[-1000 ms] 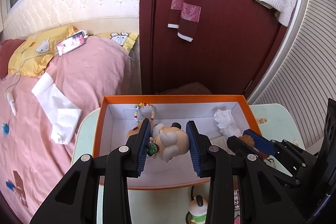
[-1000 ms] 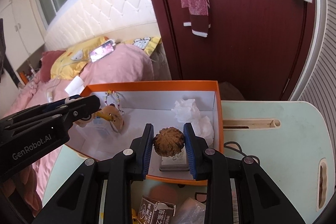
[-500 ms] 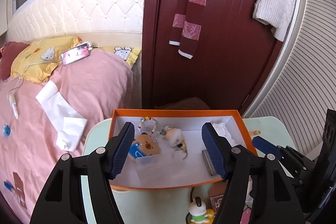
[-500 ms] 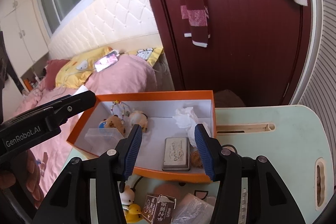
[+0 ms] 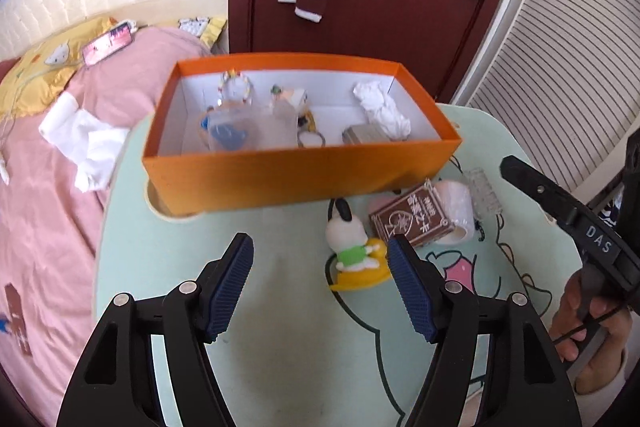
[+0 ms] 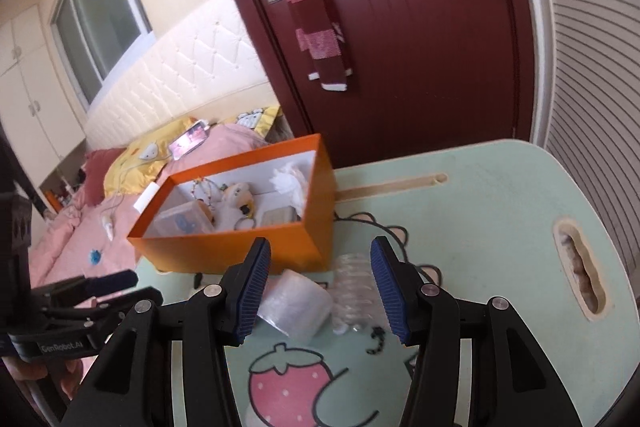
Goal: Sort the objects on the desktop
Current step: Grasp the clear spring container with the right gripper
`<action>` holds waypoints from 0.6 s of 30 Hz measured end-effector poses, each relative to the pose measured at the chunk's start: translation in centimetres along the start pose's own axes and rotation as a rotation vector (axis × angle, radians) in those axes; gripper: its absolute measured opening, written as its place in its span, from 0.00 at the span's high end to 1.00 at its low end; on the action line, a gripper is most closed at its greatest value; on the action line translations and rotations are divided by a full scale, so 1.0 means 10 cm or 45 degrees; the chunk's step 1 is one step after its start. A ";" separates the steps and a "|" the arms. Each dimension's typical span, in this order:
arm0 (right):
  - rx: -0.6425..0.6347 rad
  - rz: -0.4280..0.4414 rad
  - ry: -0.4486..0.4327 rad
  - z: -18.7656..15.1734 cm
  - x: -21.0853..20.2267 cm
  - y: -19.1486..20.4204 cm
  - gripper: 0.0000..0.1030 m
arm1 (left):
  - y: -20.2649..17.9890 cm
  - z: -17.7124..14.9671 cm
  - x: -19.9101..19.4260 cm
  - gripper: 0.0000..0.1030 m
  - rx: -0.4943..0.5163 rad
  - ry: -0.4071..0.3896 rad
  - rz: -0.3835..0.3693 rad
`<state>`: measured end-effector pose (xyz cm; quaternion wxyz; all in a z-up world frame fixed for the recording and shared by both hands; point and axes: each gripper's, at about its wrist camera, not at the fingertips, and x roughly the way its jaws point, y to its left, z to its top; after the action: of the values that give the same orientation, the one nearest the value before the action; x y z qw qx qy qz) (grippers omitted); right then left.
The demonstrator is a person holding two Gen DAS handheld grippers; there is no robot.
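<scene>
The orange box (image 5: 280, 179) stands at the far side of the pale green table (image 5: 280, 307). It holds a bead bracelet (image 5: 236, 87), a small plush (image 5: 292, 99), a clear plastic case (image 5: 228, 131), a metal tin (image 5: 364, 135) and crumpled tissue (image 5: 384, 107). My left gripper (image 5: 320, 247) is open over bare table, with a dog figure on a yellow base (image 5: 352, 255) just ahead of its right finger. My right gripper (image 6: 320, 255) is open too, above a roll of clear tape (image 6: 296, 303) and a ribbed clear piece (image 6: 356, 287). A brown card box (image 5: 412, 219) lies beside the tape.
A bed with a pink cover (image 5: 48, 207) runs along the table's left edge. A dark red door (image 6: 400, 47) with a scarf hanging on it stands behind the box. The table (image 6: 500, 207) has a slot and a handle cut-out at its right. A hand (image 5: 588, 319) holds the right gripper.
The left gripper let go of the plush and the right let go of a brown ball over the box. Both opened and drew back to the near side of the table.
</scene>
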<state>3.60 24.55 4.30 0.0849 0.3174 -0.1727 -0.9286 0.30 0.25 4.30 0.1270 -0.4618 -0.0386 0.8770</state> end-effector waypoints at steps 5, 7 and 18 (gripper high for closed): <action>0.117 0.038 0.025 -0.03 -0.08 -0.23 0.50 | 0.11 0.04 0.25 0.32 -0.179 0.004 -0.017; 0.124 0.042 0.016 -0.02 -0.10 -0.25 0.50 | 0.07 0.09 0.28 0.32 -0.195 -0.005 -0.006; 0.045 0.007 0.037 -0.07 -0.05 -0.17 0.50 | 0.02 0.07 0.29 0.32 -0.094 -0.015 -0.017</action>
<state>4.32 26.06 3.38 0.0845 0.3319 -0.1886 -0.9204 -1.88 0.78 2.38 0.1155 -0.4607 -0.0747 0.8768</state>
